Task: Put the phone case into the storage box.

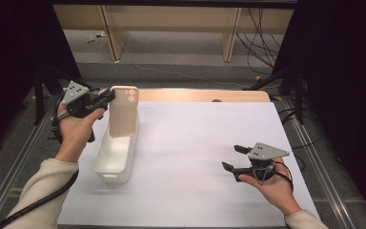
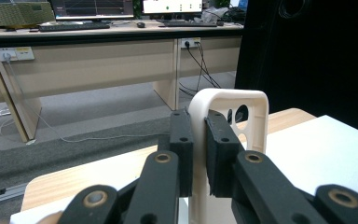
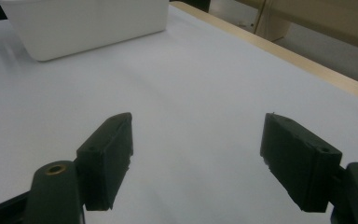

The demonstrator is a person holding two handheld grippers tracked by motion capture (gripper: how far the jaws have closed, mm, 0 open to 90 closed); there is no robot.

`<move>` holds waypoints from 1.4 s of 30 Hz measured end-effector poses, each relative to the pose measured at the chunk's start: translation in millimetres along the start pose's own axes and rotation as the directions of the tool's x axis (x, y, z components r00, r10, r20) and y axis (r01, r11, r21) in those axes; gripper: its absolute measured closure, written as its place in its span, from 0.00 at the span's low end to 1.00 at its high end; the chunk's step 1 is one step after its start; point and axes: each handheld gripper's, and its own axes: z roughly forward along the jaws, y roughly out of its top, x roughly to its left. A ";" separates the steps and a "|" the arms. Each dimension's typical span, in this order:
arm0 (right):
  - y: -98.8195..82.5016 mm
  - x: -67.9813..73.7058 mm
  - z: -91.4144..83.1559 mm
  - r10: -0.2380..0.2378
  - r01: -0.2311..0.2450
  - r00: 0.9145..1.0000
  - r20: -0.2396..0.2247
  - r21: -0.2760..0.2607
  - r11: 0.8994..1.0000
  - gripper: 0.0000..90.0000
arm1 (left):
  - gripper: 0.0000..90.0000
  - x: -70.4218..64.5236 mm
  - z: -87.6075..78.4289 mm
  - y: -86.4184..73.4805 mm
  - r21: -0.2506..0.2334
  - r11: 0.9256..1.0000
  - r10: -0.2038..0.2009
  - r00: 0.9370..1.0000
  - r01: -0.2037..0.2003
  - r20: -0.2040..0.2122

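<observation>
Left tongs pinch the top edge of a cream phone case, held upright over a white bin on the worktop. Right tongs hang spread wide, gripping nothing, above bare white surface well apart from the bin.

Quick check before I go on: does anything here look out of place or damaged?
Nothing looks damaged or spilled. The phone case stands upright over the bin, clamped in the left gripper. The right gripper is open above the bare table.

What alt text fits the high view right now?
The left gripper holds a beige phone case upright over a white bin on the white table. The right gripper hovers open, apart from them.
</observation>
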 end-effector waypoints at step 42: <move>-1.0 -0.3 0.7 0.001 -0.001 1.000 -0.001 0.010 1.000 0.30 | 0.91 12.1 14.2 6.0 -0.016 0.999 0.030 0.999 -0.030 -0.028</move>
